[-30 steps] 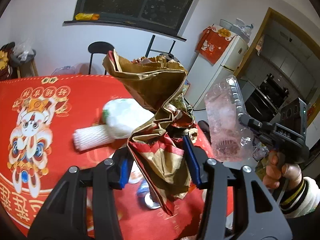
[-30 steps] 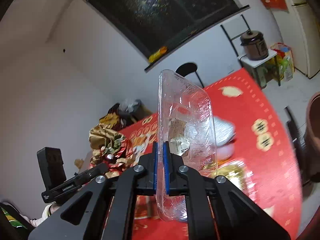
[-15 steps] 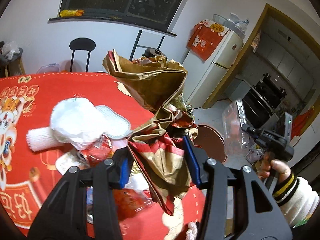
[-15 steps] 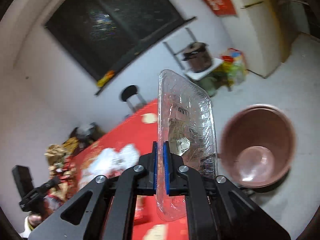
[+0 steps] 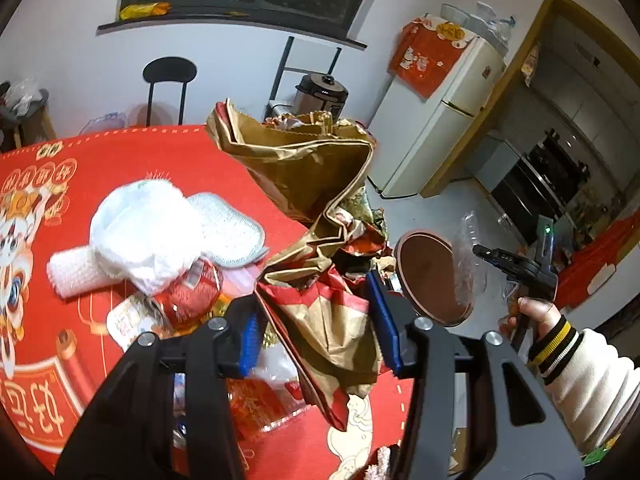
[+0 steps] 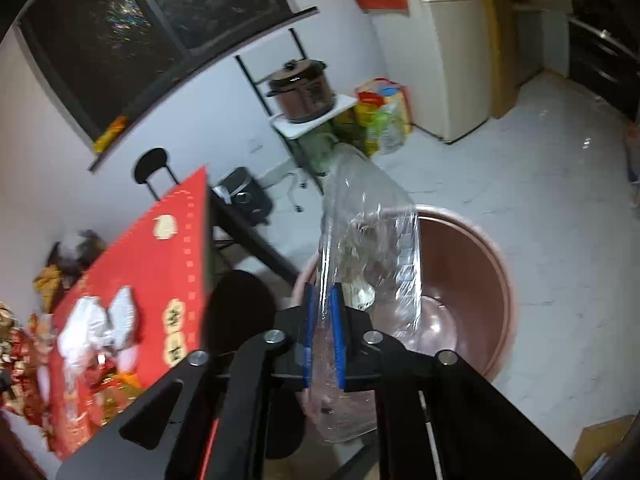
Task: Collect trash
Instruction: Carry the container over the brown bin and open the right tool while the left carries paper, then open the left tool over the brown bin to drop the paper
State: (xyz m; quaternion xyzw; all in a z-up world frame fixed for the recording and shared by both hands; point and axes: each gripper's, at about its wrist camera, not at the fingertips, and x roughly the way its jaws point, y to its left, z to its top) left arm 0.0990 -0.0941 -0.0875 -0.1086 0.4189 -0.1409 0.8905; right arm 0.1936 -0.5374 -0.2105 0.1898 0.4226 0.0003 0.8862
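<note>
Left wrist view: my left gripper [image 5: 316, 328] has its jaws set fairly wide, pressing from both sides on a crumpled gold-and-red paper bag [image 5: 312, 208], whose long axis stands upright, mouth at the top. It hangs above the edge of the red worktop [image 5: 100, 152]. More trash lies on the worktop to the left: white wadding [image 5: 144, 232], a grey-edged pad [image 5: 230, 228], a red wrapper [image 5: 192, 292]. Brown bin [image 5: 430, 276] stands on the floor, forward and right of the bag. My right gripper [image 5: 480, 250] is seen beyond it, with the clear plastic tray [image 5: 466, 260] over the bin's rim.

Right wrist view: jaws of right gripper [image 6: 323, 334] narrow, pinching one edge of the clear plastic tray [image 6: 368, 240]. Tray stands on edge, long axis running away from me, far end over the open mouth of the bin [image 6: 460, 280]. Bin is straight ahead and below.

Judgement: right hand is nearer the bin; tray is placed for release. Bag needs a carry to the right, off the worktop, first.
</note>
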